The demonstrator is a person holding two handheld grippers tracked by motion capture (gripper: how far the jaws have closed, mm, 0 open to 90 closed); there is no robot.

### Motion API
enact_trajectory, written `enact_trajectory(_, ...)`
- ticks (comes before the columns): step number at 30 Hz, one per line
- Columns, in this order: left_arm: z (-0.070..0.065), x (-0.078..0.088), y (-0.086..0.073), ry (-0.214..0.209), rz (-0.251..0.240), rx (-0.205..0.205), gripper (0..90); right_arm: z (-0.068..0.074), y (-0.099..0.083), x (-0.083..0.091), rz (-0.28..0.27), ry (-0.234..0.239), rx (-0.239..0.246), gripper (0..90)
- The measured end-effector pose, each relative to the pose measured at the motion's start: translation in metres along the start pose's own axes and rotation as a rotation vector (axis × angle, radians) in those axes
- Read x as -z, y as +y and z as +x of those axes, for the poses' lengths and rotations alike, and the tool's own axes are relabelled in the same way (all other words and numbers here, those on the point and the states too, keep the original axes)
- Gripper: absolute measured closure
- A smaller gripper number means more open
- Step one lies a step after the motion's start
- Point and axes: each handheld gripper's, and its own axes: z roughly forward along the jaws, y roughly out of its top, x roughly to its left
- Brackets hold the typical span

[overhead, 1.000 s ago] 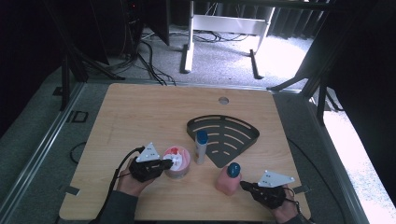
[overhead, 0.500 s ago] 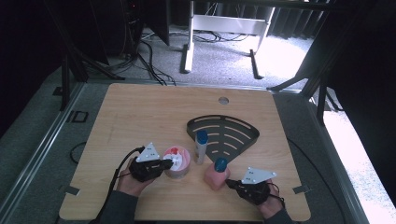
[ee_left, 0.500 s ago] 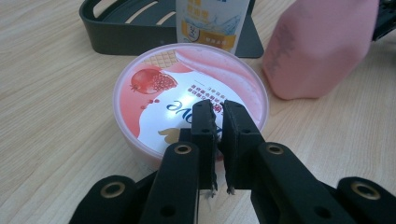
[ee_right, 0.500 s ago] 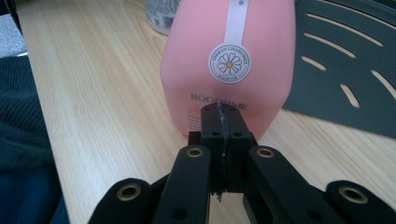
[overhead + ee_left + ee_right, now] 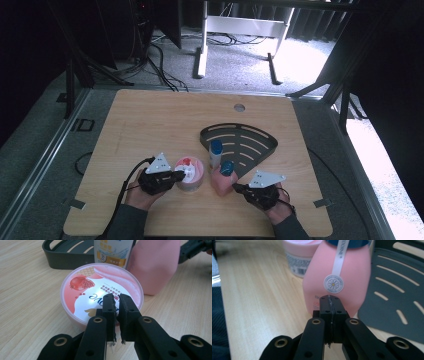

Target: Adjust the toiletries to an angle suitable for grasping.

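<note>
Left gripper [image 5: 176, 176] low over worktop [image 5: 150, 120], jaws nearly pressed together, nothing between, tips above lid of pink tub [image 5: 100, 293]. Right gripper [image 5: 329, 302] jaws pressed together, empty, tips at base of pink bottle [image 5: 339, 275], contact not confirmed. Bottle upright on worktop, just right of tub, at near edge of dark fan-shaped rack [image 5: 250, 145]. Blue-capped tube [image 5: 216, 152] upright behind bottle, beside rack.

- A lab or test room set up for recording, not a home
- Bare wooden table [image 5: 150, 120] on grey carpet [image 5: 40, 145]
- Loose cables [image 5: 160, 65] across the floor
- Metal stand legs [image 5: 202, 50] and dark curtains [image 5: 310, 20] behind
</note>
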Motion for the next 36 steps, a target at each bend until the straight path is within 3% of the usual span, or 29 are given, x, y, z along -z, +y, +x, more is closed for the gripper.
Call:
enact_trajectory(6,0.000,0.000,0.000,-0.001,-0.002,0.001,83.7,-0.011,0.003,0.002,-0.027,-0.010,-0.013,89.9)
enact_trajectory(23,0.000,0.000,0.000,-0.002,-0.003,0.001,83.7,-0.016,0.012,-0.014,-0.045,-0.006,-0.019,89.9)
enact_trajectory(27,0.000,0.000,0.000,-0.002,-0.003,0.001,83.7,-0.013,0.015,-0.018,-0.048,-0.009,-0.019,89.9)
enact_trajectory(32,0.000,0.000,0.000,-0.002,-0.003,0.000,83.7,-0.001,0.014,-0.024,-0.017,0.013,0.020,89.9)
enact_trajectory(36,0.000,0.000,0.000,-0.004,-0.002,0.000,83.7,-0.004,0.015,-0.027,-0.017,0.011,0.017,90.0)
